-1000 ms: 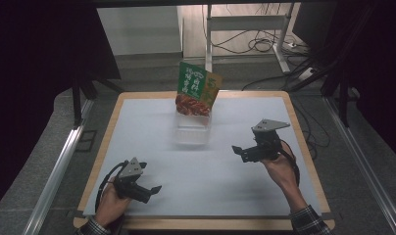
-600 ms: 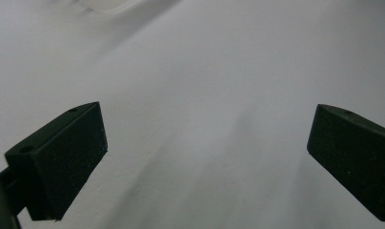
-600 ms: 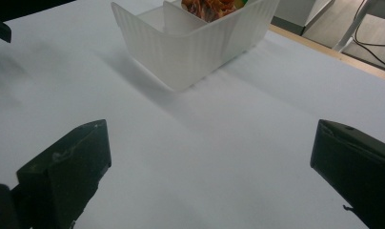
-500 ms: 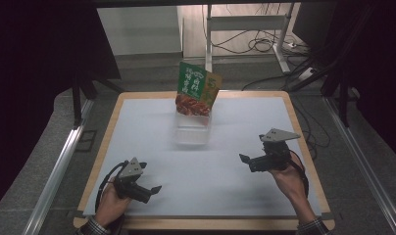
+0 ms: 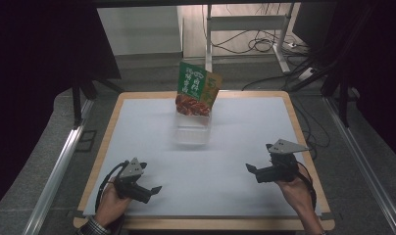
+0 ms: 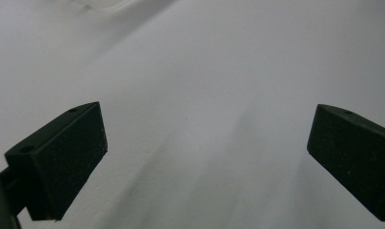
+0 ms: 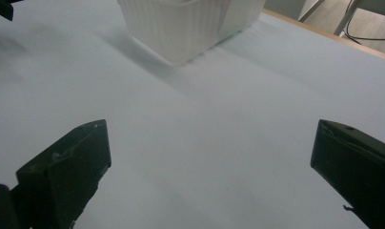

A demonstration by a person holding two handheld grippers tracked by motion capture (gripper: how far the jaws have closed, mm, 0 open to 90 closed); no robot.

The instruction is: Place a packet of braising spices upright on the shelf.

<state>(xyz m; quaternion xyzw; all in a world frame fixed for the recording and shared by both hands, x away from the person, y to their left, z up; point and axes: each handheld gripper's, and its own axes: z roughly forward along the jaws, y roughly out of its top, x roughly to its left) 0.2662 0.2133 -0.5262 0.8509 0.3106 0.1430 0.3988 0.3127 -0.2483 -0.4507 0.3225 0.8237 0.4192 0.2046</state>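
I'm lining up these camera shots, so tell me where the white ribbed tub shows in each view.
High view: the white tub stands mid-table, just in front of the green packet.
Left gripper view: a pale rim at the top left edge, probably the tub.
Right gripper view: top centre, ahead of the jaws.
Shared landmark: the white table sheet.

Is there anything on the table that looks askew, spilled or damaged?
Only one thing: the green snack packet stands tilted in the white ribbed container and sticks far out of it. Nothing looks spilled or damaged. Both grippers are open and hold nothing.
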